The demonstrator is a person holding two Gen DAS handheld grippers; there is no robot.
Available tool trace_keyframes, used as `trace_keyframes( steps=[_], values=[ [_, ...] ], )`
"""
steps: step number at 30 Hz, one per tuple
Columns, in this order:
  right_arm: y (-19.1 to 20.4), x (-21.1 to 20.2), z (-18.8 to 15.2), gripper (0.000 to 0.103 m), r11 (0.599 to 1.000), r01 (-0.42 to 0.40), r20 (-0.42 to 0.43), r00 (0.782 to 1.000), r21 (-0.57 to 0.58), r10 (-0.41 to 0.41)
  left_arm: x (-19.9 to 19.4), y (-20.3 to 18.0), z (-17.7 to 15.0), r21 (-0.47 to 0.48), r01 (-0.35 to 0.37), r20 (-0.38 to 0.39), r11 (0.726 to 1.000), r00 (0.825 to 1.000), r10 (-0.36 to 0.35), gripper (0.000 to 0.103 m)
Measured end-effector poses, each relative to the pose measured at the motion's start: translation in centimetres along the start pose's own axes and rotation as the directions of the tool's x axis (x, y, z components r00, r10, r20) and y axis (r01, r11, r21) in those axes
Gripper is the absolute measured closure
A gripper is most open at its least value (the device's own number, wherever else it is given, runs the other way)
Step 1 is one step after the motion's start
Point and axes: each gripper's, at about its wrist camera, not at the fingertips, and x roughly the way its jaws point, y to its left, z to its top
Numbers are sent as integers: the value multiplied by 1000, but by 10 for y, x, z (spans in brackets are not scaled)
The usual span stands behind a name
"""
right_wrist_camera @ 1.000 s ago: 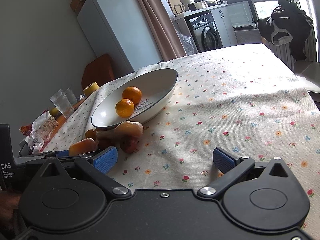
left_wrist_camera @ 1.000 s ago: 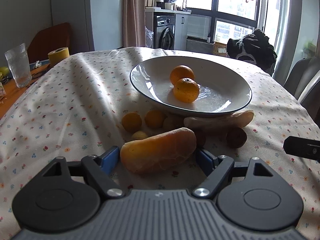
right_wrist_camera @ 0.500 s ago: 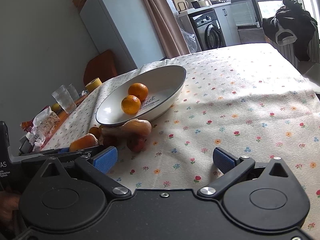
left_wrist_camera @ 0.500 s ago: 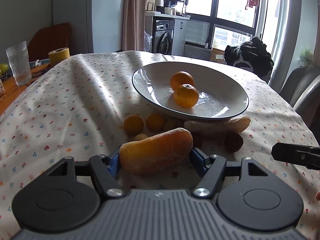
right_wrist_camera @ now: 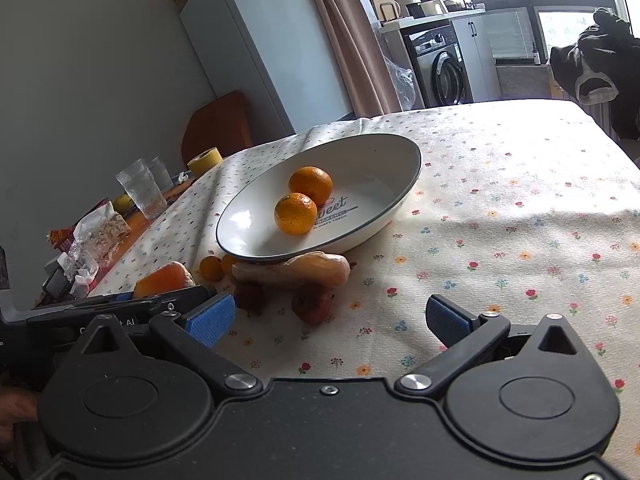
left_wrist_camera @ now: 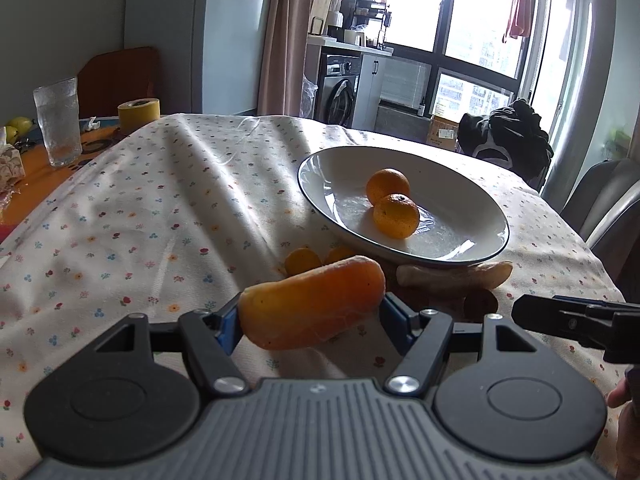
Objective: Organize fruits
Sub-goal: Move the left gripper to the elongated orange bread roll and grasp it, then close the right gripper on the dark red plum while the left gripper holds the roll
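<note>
Backlit windows (left_wrist_camera: 460,20) blown out; fisheye edges warped.

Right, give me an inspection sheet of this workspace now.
Surface: floral tablecloth, part sunlit.
Job's things: two oranges in white bowl; long orange fruit held; small fruits beside bowl.
Clutter: glass, yellow tape roll, wrappers.
Grippers: left gripper shut on long orange fruit; right gripper open, empty.
Cables: nothing seen.
Surroundings: washing machine, windows, dark clothing.
</note>
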Motion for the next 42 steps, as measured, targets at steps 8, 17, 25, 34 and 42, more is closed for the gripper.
trace_keyframes(
  steps=[8,17,25,34,42],
  values=[
    [15,17,2,26,998,-7,-33,999,-63,5,-2,10,0,-26,1,9,1000,1000,-1,34],
    [17,25,0,77,993,57,-28,998,-107,-60,-3,16,-1,-37,-17,7,999,1000,17,34],
    [11,10,0,80,996,47,-28,998,-82,-49,-12,15,1,-43,-1,36,999,999,3,34],
    [13,-5,4,80,996,50,1,999,-76,-50,-24,15,5,-49,6,60,999,998,-3,34],
    [18,-14,14,80,994,49,40,998,-93,-45,-31,13,12,-49,12,85,999,996,-7,34]
  ],
)
